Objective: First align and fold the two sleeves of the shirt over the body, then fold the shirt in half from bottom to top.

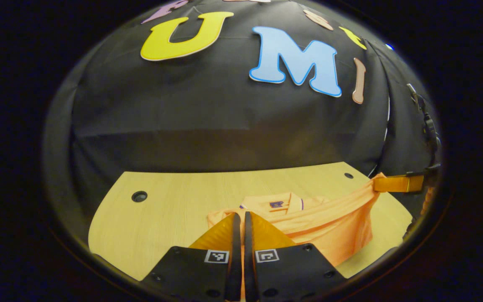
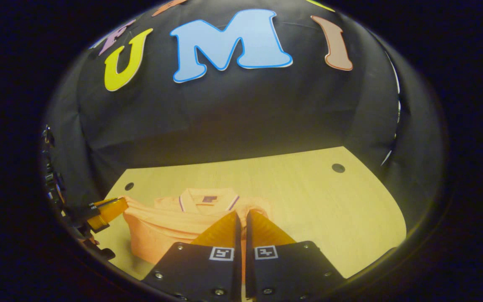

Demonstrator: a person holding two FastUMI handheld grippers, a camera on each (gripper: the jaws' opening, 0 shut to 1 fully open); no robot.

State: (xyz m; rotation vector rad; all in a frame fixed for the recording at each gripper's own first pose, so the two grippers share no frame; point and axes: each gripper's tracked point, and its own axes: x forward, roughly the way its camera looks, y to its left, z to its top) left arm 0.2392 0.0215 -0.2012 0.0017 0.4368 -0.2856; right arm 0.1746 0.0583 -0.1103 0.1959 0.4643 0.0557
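An orange polo shirt (image 1: 329,226) lies on the wooden table (image 1: 162,218), its collar (image 1: 279,203) towards the back wall. In the left gripper view my left gripper (image 1: 240,216) is shut on the shirt's near edge. The lifted edge stretches across to my right gripper (image 1: 375,182), which pinches the other corner. In the right gripper view my right gripper (image 2: 241,214) is shut on the shirt (image 2: 162,230) below the collar (image 2: 209,199). My left gripper (image 2: 125,203) grips the raised corner at the left. The sleeves are tucked out of sight.
The table (image 2: 329,209) has round cable holes near its back corners (image 2: 338,167) (image 2: 129,186). The booth's black cloth wall stands right behind it. Bare wood stretches to the left of the shirt in the left gripper view and to its right in the right gripper view.
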